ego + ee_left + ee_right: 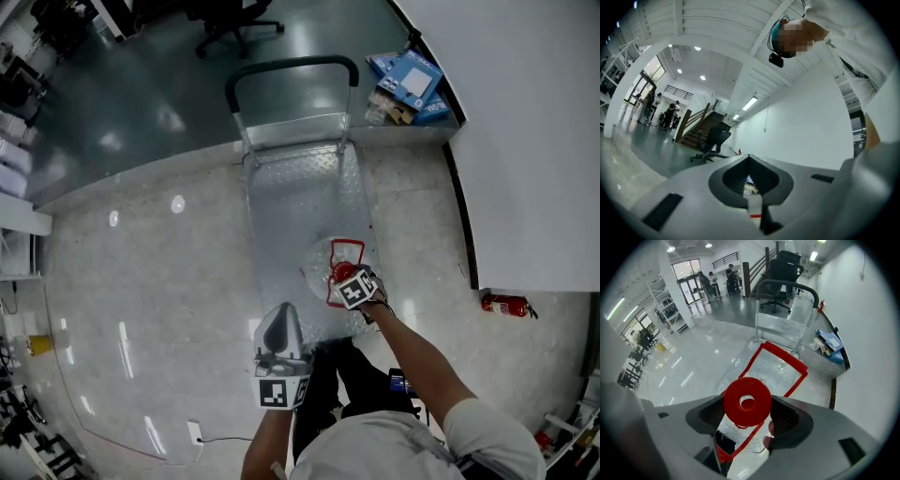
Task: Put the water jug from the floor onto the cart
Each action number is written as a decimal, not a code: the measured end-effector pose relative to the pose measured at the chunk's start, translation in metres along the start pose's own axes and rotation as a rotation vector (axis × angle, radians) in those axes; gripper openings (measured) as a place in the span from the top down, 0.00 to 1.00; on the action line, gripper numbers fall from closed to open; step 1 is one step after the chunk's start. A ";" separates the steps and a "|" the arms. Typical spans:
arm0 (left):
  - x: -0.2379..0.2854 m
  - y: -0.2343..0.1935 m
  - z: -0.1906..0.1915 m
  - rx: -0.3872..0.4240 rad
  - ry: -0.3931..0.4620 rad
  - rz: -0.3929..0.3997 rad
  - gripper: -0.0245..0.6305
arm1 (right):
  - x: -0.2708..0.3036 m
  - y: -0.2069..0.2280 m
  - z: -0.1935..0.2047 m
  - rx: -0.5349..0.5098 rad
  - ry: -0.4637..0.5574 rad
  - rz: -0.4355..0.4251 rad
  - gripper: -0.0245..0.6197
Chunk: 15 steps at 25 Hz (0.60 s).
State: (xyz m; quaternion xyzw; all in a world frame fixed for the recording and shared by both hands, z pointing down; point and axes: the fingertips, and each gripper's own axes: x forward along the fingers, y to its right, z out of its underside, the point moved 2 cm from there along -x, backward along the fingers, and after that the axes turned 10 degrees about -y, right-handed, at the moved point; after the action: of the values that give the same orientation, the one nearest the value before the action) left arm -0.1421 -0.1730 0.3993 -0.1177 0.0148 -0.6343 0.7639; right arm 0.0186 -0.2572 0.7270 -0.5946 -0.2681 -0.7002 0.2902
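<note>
A clear water jug (343, 265) with a red cap (747, 401) and a red frame handle (787, 359) is over the near end of the metal cart (300, 192). My right gripper (347, 277) is shut on the jug's neck just under the cap, seen from above in the right gripper view (749, 414). Whether the jug's base rests on the deck I cannot tell. My left gripper (281, 317) is held close to the person's body, away from the jug. In its own view the left gripper (749, 159) points up at a white wall, jaws together and holding nothing.
The cart's black push handle (292, 66) stands at its far end. Blue boxes (410, 82) lie by the white wall (525, 141) on the right. A fire extinguisher (506, 304) lies at the wall's foot. An office chair (234, 26) stands farther off.
</note>
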 end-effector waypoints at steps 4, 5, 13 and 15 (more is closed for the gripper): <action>0.007 -0.005 0.006 -0.004 -0.024 -0.003 0.96 | 0.017 0.012 -0.027 0.001 0.016 0.000 0.50; 0.008 -0.007 0.007 -0.006 -0.030 -0.004 0.96 | 0.020 0.015 -0.034 0.004 0.023 -0.002 0.50; 0.013 -0.016 0.022 -0.019 -0.051 -0.029 0.96 | 0.032 0.025 -0.067 0.018 0.028 -0.018 0.50; 0.014 -0.015 0.022 -0.017 -0.051 -0.035 0.96 | 0.032 0.025 -0.067 0.017 0.028 -0.023 0.50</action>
State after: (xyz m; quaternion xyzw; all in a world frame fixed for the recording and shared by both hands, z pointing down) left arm -0.1505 -0.1852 0.4258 -0.1406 -0.0012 -0.6442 0.7518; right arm -0.0128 -0.3259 0.7497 -0.5791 -0.2768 -0.7096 0.2907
